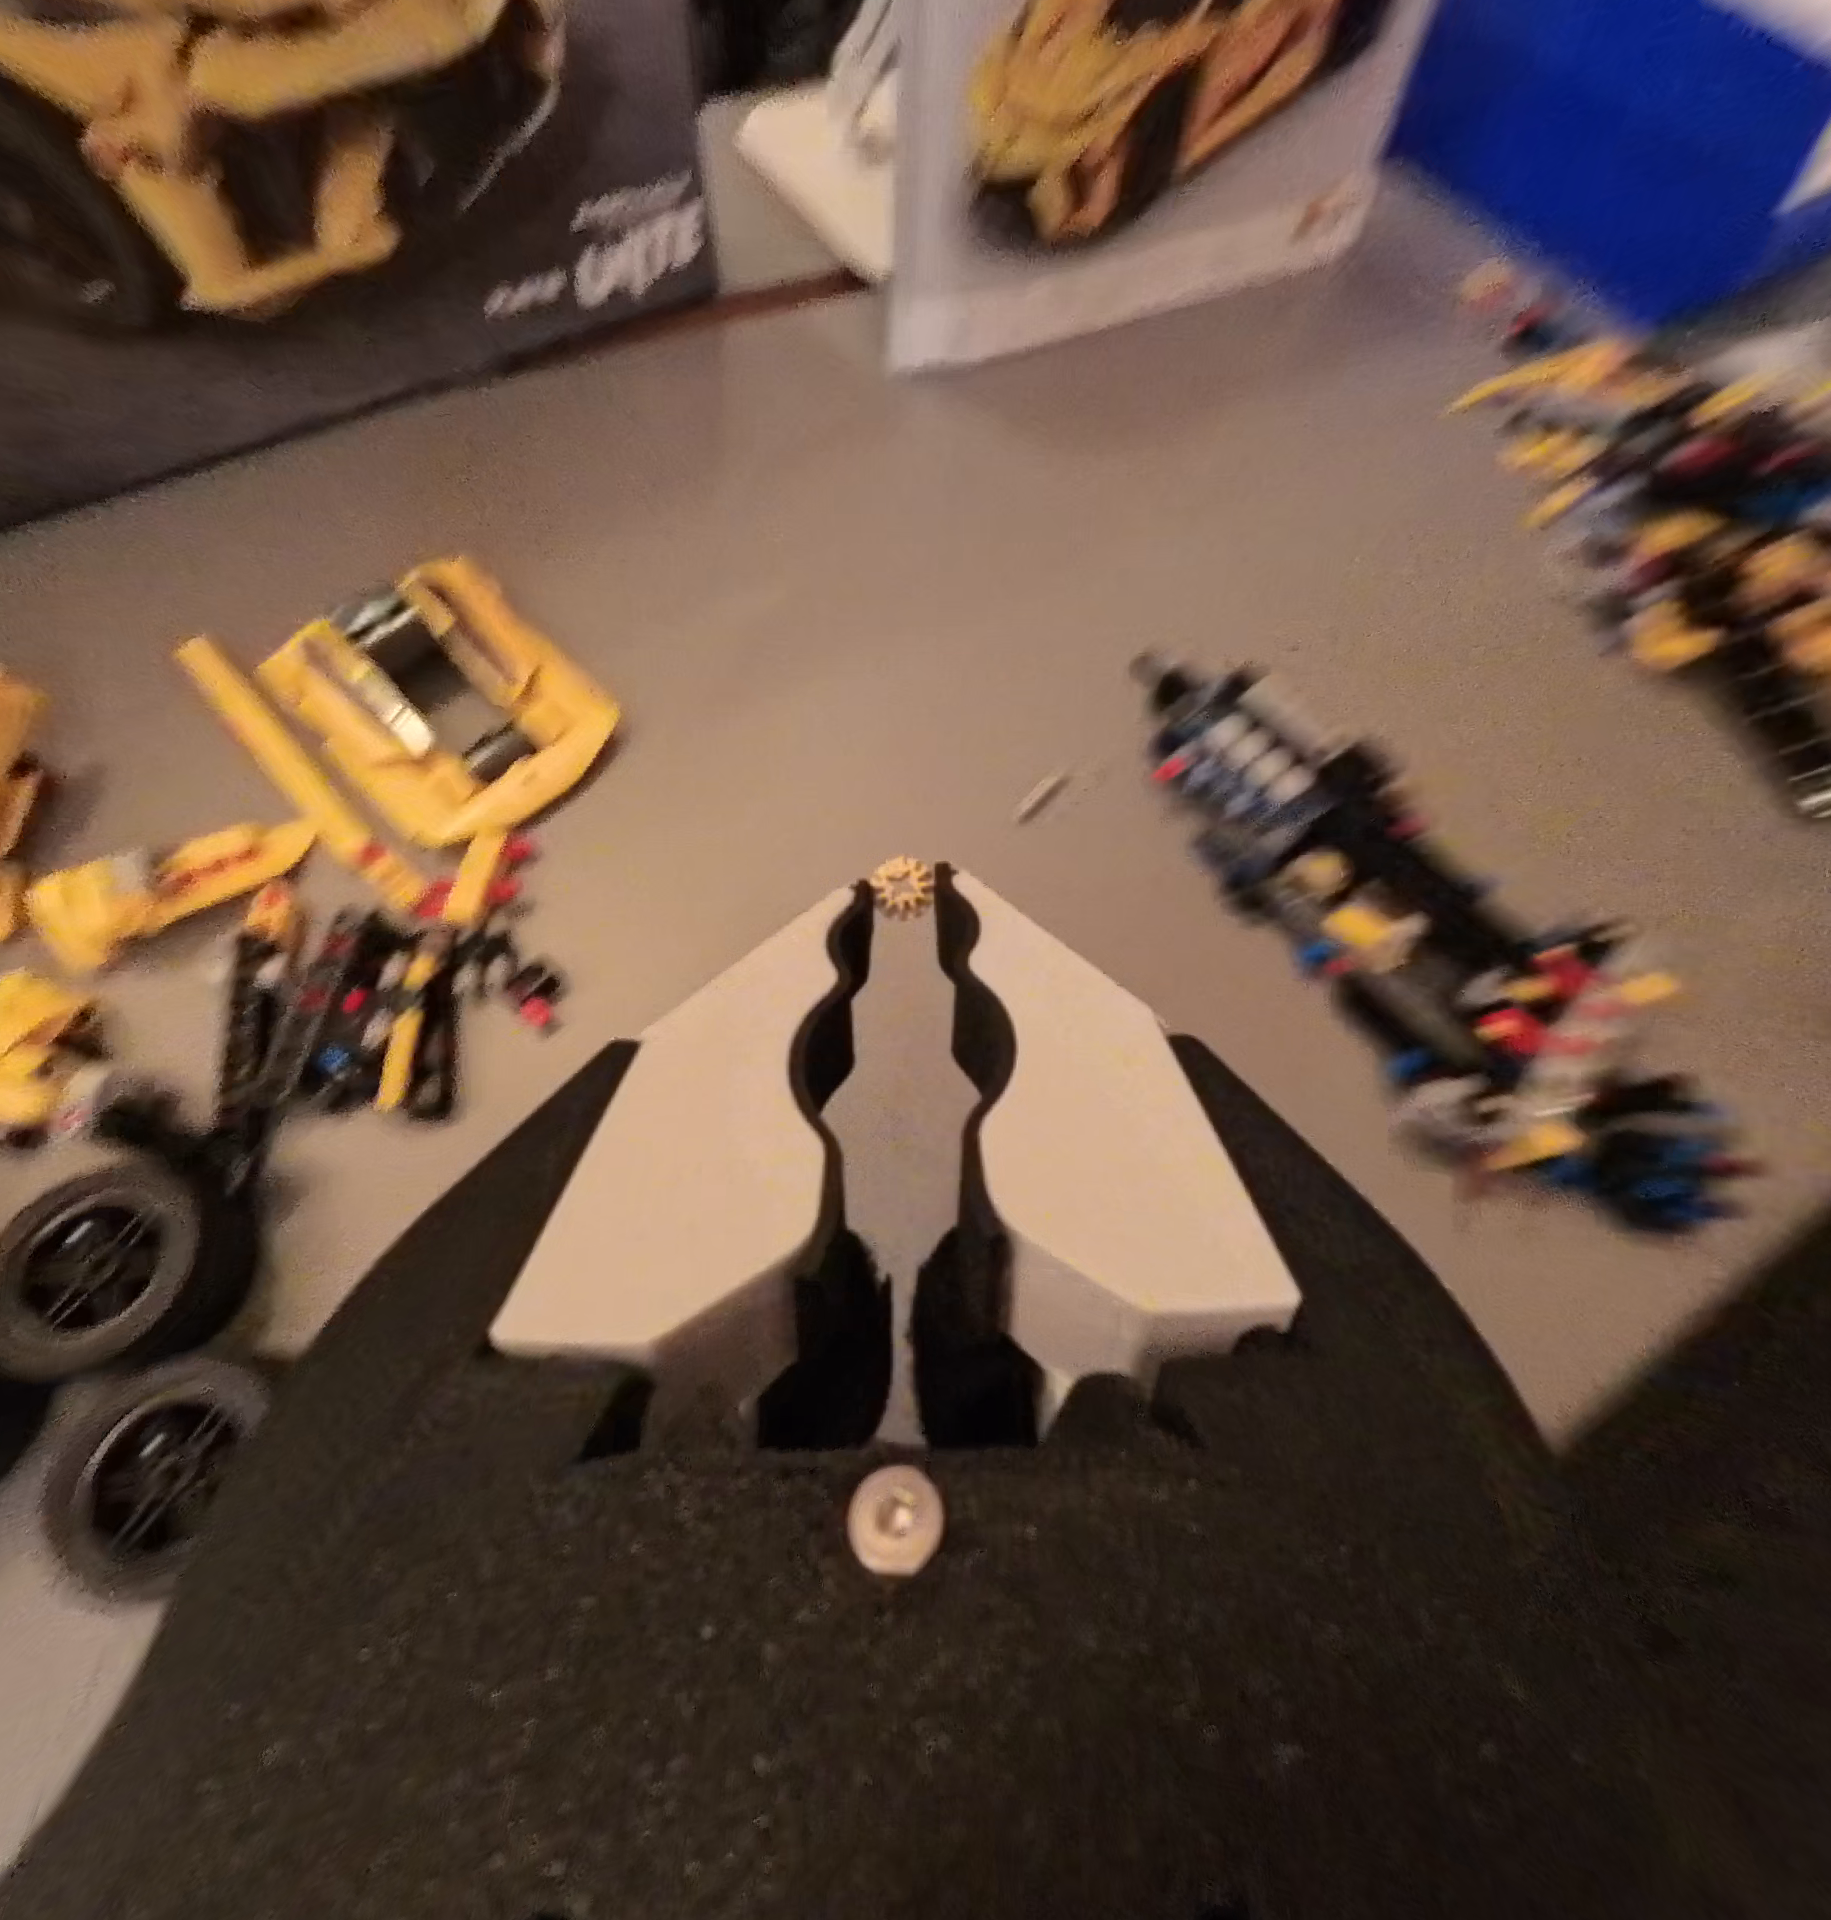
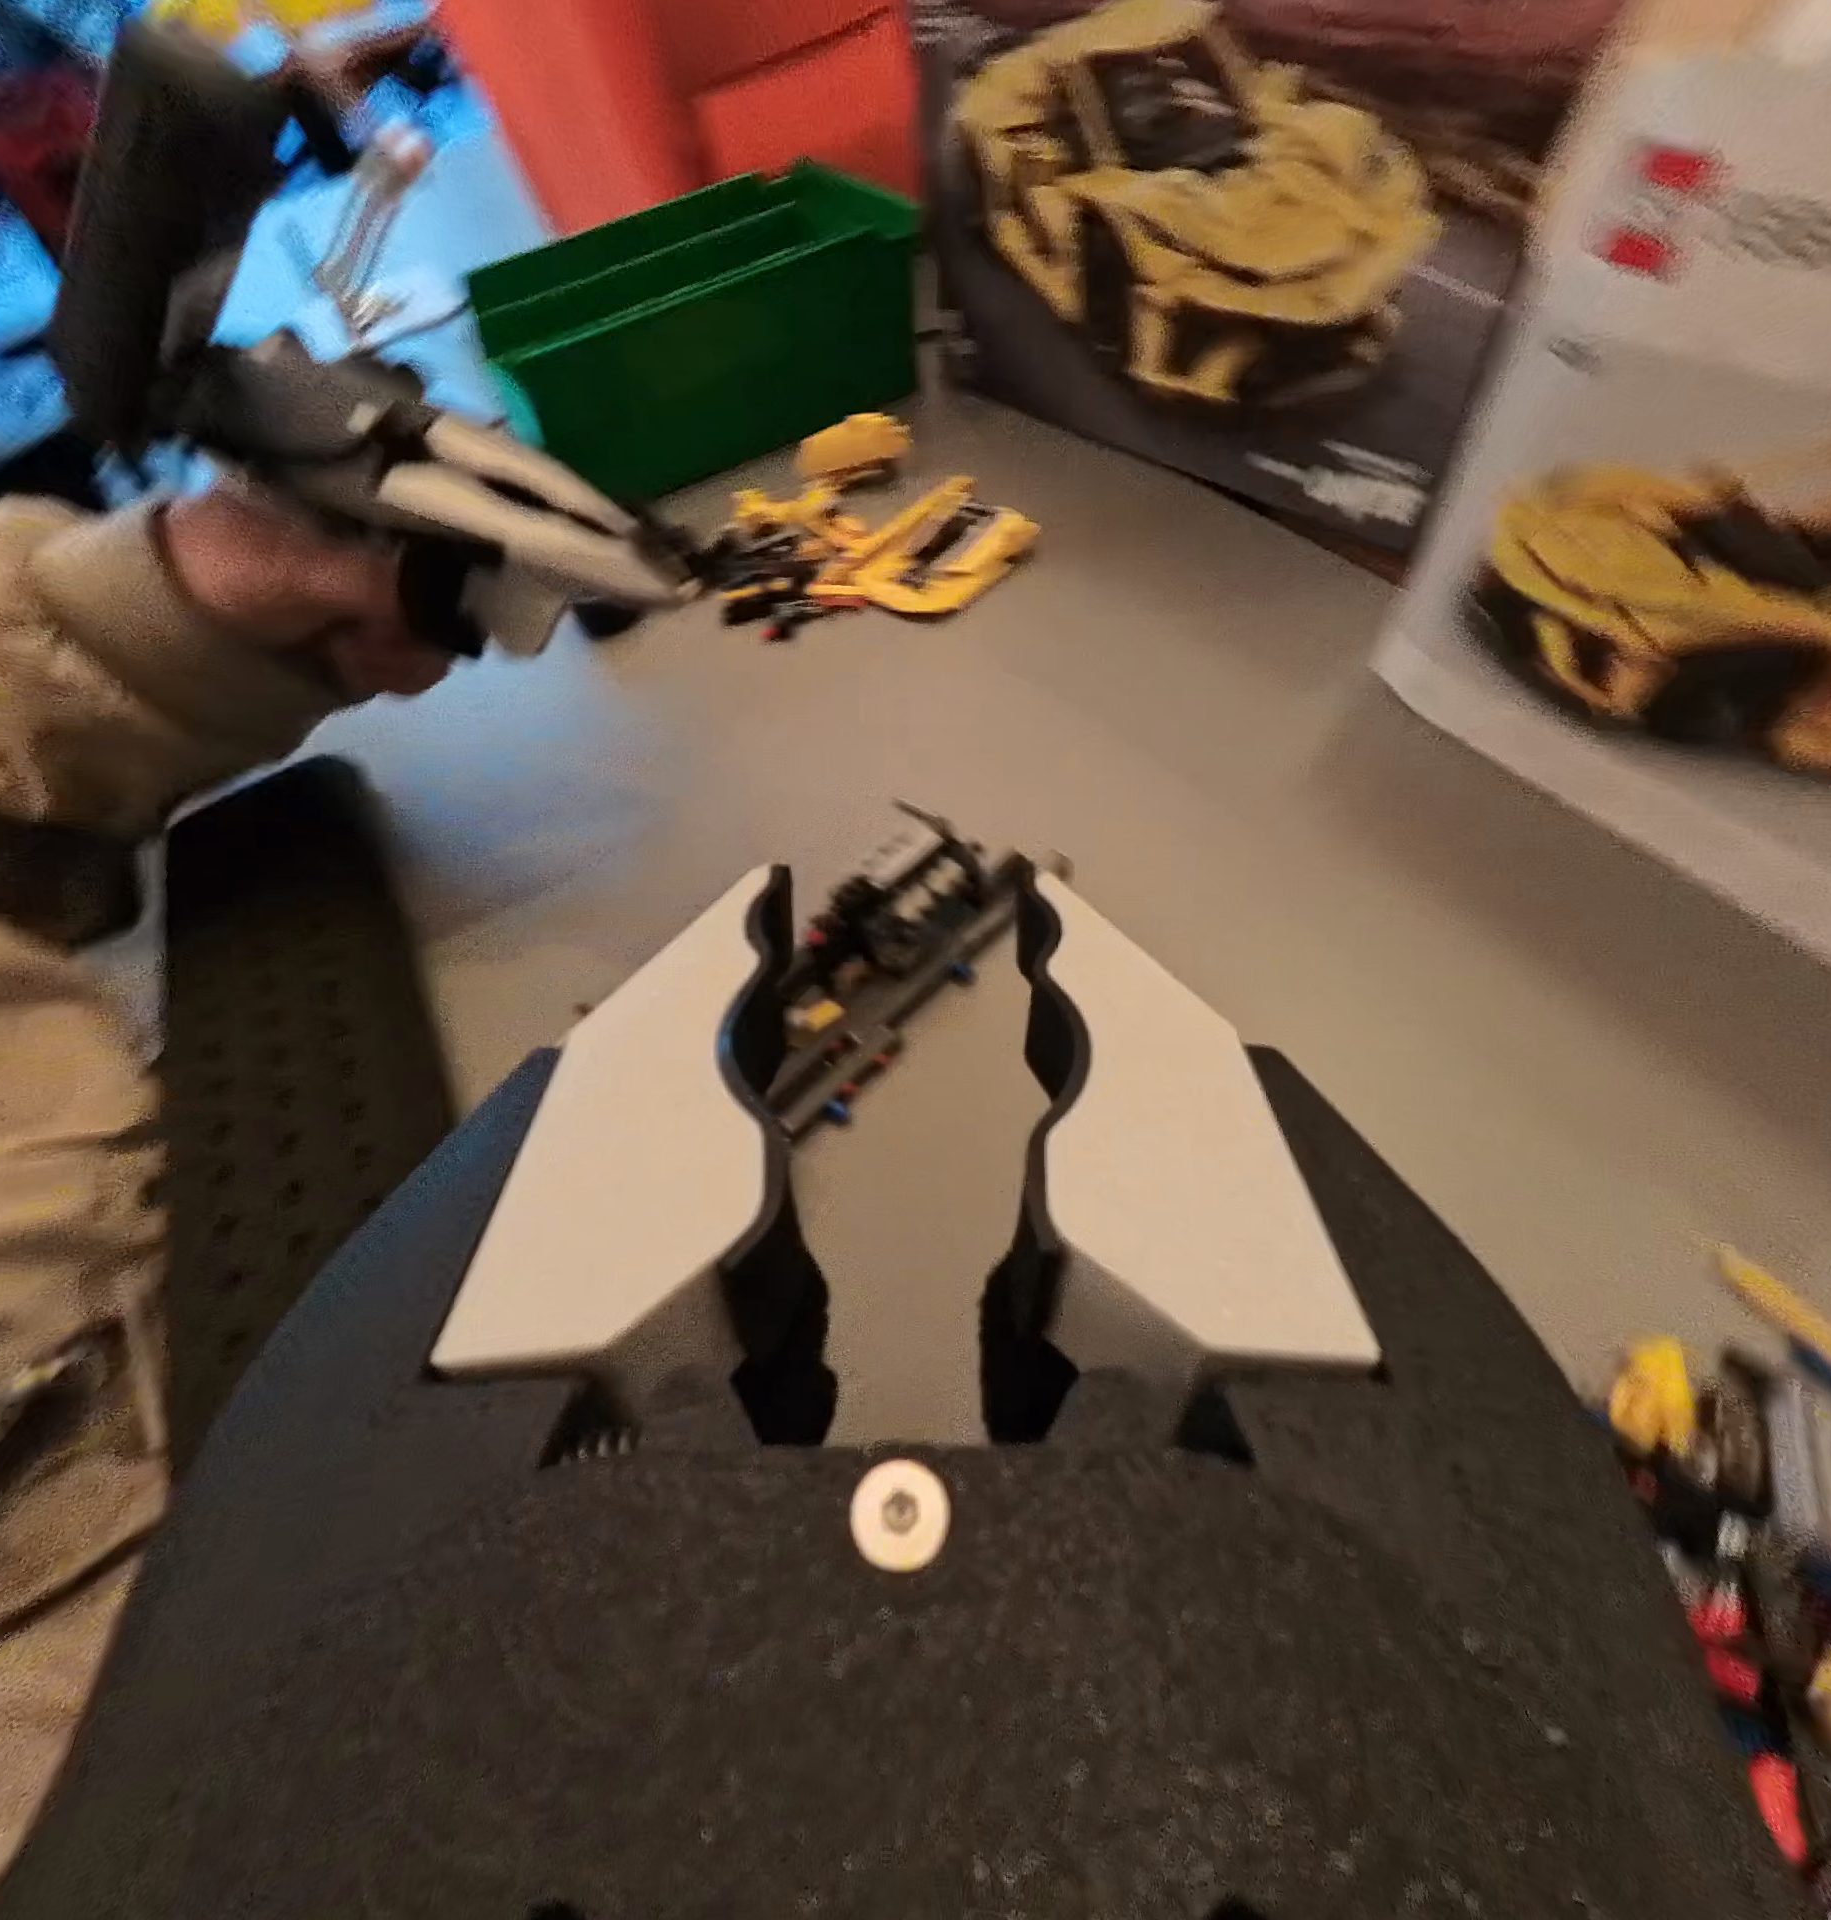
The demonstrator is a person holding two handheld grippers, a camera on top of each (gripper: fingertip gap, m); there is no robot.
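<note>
**A:** Left wrist view first. What is between the jaws?

**B:** The left gripper (image 1: 903,896) has its jaws drawn narrow, pinching a small tan gear (image 1: 902,883) at the very tips. The gear is held above the grey table (image 1: 838,582), clear of everything on it.

**A:** And what is around it?

**B:** Built-up sections and loose parts, all apart from each other. To the left lie a yellow body section (image 1: 443,717) and two loose wheels (image 1: 100,1262). To the right is a long dark chassis section (image 1: 1306,852), with a small pin (image 1: 1041,798) just beside its near end. A printed box (image 1: 319,156) stands at the back. Nothing there is joined into one model.

**A:** Now the right wrist view.

**B:** The right gripper (image 2: 903,894) has its jaws moderately apart and empty. The dark chassis section (image 2: 890,966) shows in the gap between the fingers, running on a slant. I judge it to be lying on the table below them, not gripped. Whether a fingertip touches it, I cannot tell.

**A:** Does the other gripper show?

**B:** Yes, upper left, held in a hand (image 2: 277,592). Its tips (image 2: 672,587) are blurred, so the gear cannot be made out here. They point toward the yellow pieces (image 2: 890,551), in front of a green bin (image 2: 713,343). A mixed heap of parts (image 2: 1742,1507) sits at the lower right.
</note>
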